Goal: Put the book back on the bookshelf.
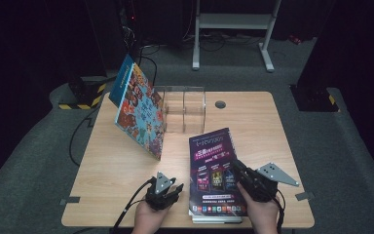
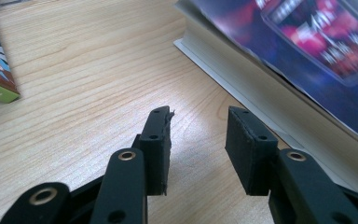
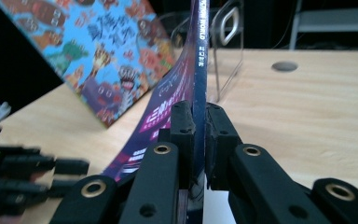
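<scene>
**Two grippers, one purple book gripped by its cover edge**

Item one: right gripper (image 1: 237, 168), held in the person's right hand (image 1: 263, 209) at the near right of the wooden table (image 1: 253, 117). Its jaws are clamped on the spine-side edge of the purple book (image 1: 215, 170), the cover pinched tight between the pads in the right gripper view. That cover lifts off the white page block, which lies flat near the table's front edge.

Item two: left gripper (image 1: 175, 187), just left of the purple book, apart from it. Its jaws stand partly apart with nothing between them, over bare wood in the left gripper view.

Item three: colourful picture book (image 1: 141, 107), standing tilted against the clear acrylic stand (image 1: 185, 109) at the table's far side.
</scene>
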Motion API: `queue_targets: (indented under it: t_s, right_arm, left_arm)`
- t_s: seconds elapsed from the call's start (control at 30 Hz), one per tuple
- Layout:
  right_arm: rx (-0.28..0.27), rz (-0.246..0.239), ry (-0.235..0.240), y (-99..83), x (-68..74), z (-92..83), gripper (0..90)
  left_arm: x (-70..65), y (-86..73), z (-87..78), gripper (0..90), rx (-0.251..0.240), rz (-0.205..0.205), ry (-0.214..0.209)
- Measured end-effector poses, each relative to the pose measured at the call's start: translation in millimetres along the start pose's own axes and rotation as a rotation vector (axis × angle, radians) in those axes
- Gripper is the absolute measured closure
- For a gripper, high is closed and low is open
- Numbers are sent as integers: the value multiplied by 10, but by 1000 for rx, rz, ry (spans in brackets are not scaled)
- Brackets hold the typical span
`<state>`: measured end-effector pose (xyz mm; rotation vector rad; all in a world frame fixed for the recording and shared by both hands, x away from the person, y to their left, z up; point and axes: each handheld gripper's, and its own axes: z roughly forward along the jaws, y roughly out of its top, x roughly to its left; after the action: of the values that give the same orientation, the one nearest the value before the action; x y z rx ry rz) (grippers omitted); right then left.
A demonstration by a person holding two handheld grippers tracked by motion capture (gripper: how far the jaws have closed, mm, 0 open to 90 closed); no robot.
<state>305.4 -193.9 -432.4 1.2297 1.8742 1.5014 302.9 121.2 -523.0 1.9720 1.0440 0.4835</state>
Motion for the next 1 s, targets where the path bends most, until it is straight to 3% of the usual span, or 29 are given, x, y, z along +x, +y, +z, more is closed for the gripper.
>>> queue_targets:
  t_s: [0.3, 0.57, 1.0]
  right_arm:
    - [-93, 17, -96, 65, -205, 30, 842]
    - [-176, 17, -213, 151, -460, -202, 842]
    - [-271, -4, -290, 217, -505, -325, 843]
  left_arm:
    - [7, -4, -1, 600, -6, -9, -6]
    - [5, -3, 2, 600, -6, -7, -7]
    - [9, -6, 1, 599, -10, -11, -11]
